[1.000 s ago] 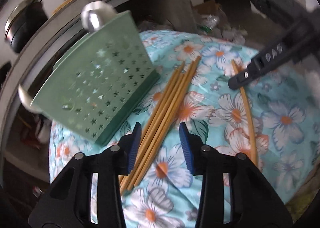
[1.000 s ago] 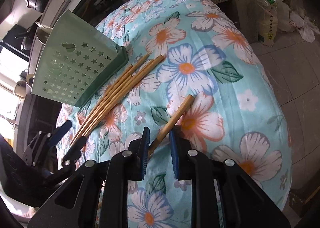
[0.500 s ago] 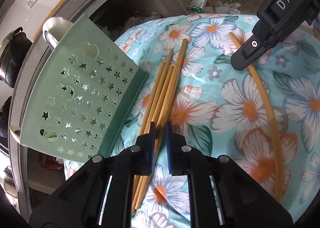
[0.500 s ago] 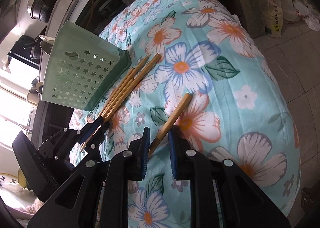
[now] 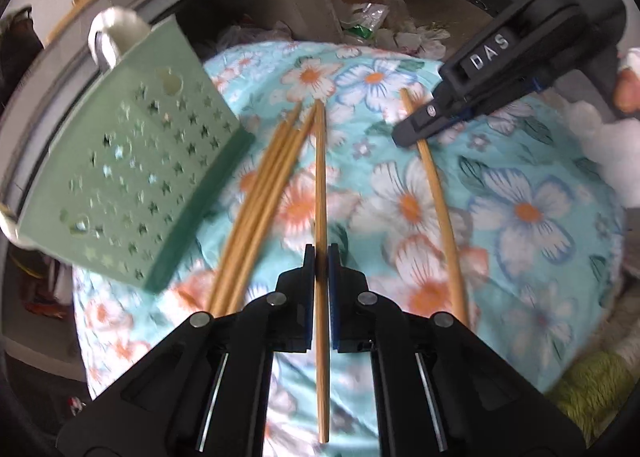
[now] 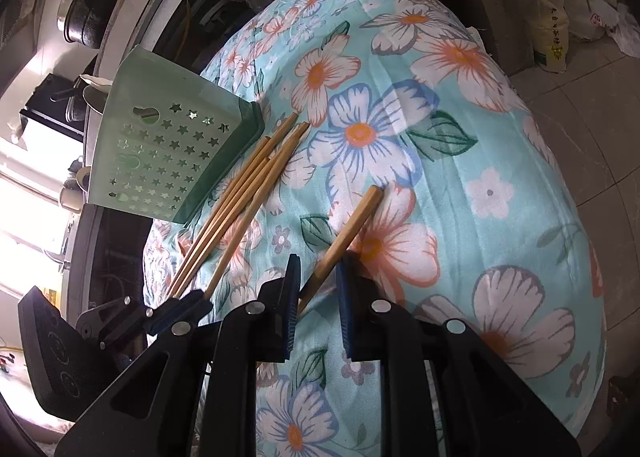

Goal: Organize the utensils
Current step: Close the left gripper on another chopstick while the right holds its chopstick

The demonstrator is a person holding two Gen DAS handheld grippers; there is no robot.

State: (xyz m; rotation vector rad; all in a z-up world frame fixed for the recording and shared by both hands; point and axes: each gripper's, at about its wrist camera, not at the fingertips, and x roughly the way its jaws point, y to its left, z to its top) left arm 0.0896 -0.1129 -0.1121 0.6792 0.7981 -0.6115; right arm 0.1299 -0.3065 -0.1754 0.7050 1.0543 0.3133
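— What's changed since a second ago?

— The left gripper (image 5: 321,253) had its jaws spread over the bundle; they've since come together on a single chopstick (image 5: 320,193), which now sits angled away from the rest of the pile

— Start from the left, then. What's there?

— The green utensil holder (image 5: 120,173) with star-shaped holes, lying on its side on the floral cloth (image 5: 520,217). Its bottom edge is just beside the loose chopsticks (image 5: 256,201), four or so lying bunched side by side on the cloth

— And the one that's held?

— It runs straight between the blue pads of the left gripper, pinched tight, its far tip near the tips of the bundle and its near end sticking out behind the jaws

— Further right?

— Another chopstick (image 5: 436,197) lies well apart from the pile, on the orange and white flowers. The right gripper (image 6: 318,271) is down over it near one end, jaws narrow, the stick running between them

— Is it squeezing that stick?

— One pad looks to be against it, the other shows a little gap; I can't tell whether it's truly clamped

— Anything beyond the cloth?

— A dark pot (image 6: 90,13) on the counter at the far left, bags and clutter on the floor behind
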